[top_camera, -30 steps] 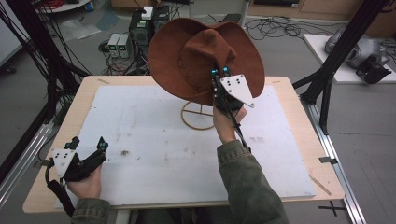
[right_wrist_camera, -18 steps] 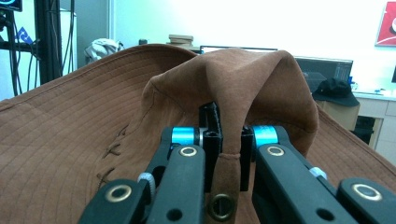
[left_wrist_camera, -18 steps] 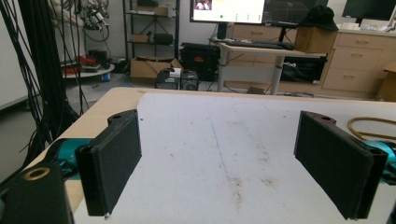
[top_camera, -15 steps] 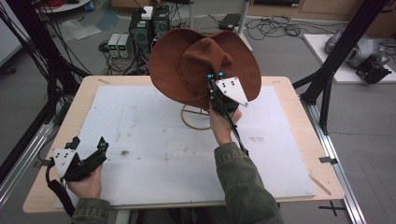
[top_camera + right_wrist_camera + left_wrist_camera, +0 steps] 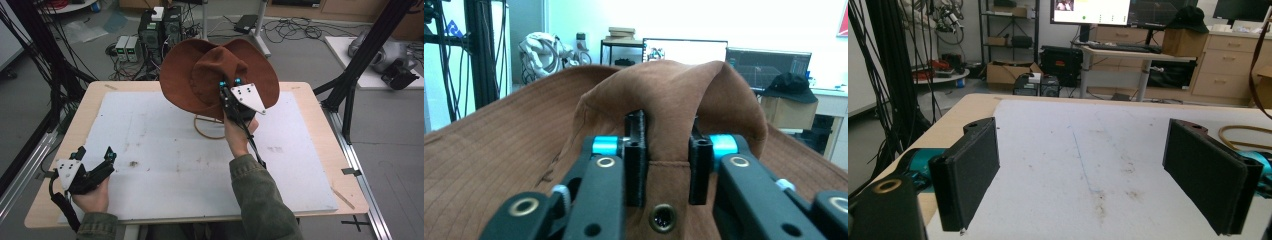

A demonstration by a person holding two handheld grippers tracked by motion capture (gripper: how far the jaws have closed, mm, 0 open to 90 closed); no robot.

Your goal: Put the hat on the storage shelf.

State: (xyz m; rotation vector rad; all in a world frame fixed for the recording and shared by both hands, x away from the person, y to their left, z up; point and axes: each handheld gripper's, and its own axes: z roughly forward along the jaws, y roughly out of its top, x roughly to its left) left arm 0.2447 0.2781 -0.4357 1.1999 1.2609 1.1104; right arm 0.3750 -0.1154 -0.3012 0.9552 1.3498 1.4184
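Overhead, a wooden table (image 5: 310, 107) topped with a stained white mat (image 5: 165, 145) spreads beneath both tools. Above its far half, a brown wide-brimmed hat (image 5: 200, 75) is held clear of the mat, its brim spreading to either side of the right gripper (image 5: 229, 89) and its crown bulging just ahead of that gripper's tips. In the right gripper view the hat (image 5: 514, 150) surrounds the two black jaws, which are pinched together on a fold of the crown, a small metal eyelet (image 5: 662, 217) sitting just below and between them. Directly under this gripper and the person's right hand (image 5: 240, 132), a tan ring-shaped stand base (image 5: 207, 127) lies on the mat.

Well apart from all that, the left gripper (image 5: 95, 157) hovers low over the near left corner of the mat, held by the left hand (image 5: 92, 195). Its jaws stand wide apart with nothing between them, and only bare mat (image 5: 1088, 150) lies ahead; off to its right edge a curve of the tan ring (image 5: 1243, 137) peeks in.
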